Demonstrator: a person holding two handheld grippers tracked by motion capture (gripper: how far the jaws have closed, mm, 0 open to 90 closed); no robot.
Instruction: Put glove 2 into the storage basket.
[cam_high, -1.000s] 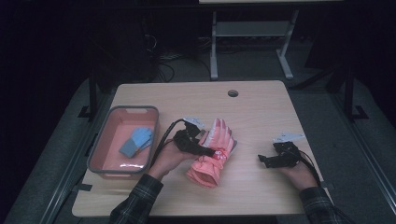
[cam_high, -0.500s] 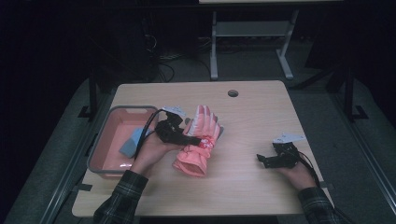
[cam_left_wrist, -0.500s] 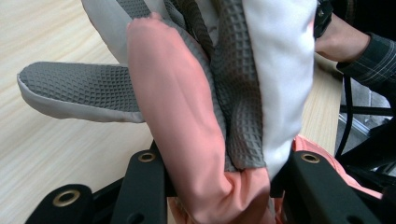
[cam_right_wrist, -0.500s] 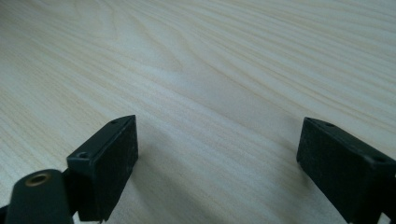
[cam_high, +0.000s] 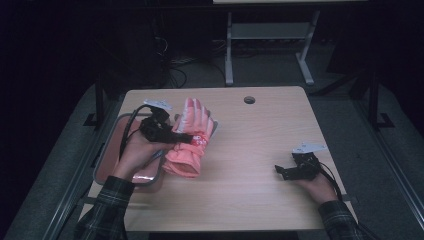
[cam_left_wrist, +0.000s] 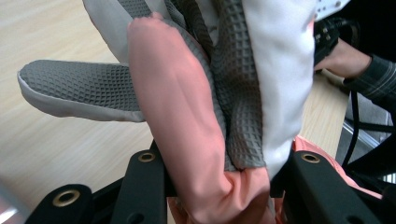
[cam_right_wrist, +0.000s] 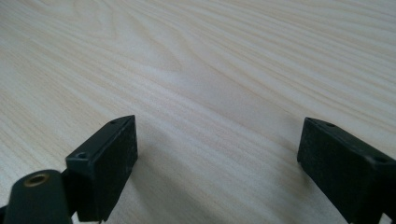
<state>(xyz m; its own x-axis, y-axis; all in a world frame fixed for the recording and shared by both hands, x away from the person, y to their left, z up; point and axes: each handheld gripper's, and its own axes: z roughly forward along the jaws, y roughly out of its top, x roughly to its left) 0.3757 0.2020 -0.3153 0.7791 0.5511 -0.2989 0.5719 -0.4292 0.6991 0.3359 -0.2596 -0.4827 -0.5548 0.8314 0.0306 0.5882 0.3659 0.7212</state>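
Holding the glove in your left gripper, you have the pickup done: the jaws are pinched on the salmon cuff end (the left gripper view shows fabric squeezed between both black jaws), and the glove's grey-palmed fingers fan out ahead of the jaws, clear of the table. What looks left, judging by where you are, is the drop into the tray, which sits just beside and below that gripper on its outer side. The glove hangs over the tray's near rim, not yet inside it.

Your right gripper rests on the bare wood well apart from the glove, jaws spread with nothing between them. Nothing solid lies between the glove and the tray. Mind the cable looping off your left gripper beside the tray, since the dangling fingers could drag across the rim or catch there as you lower.
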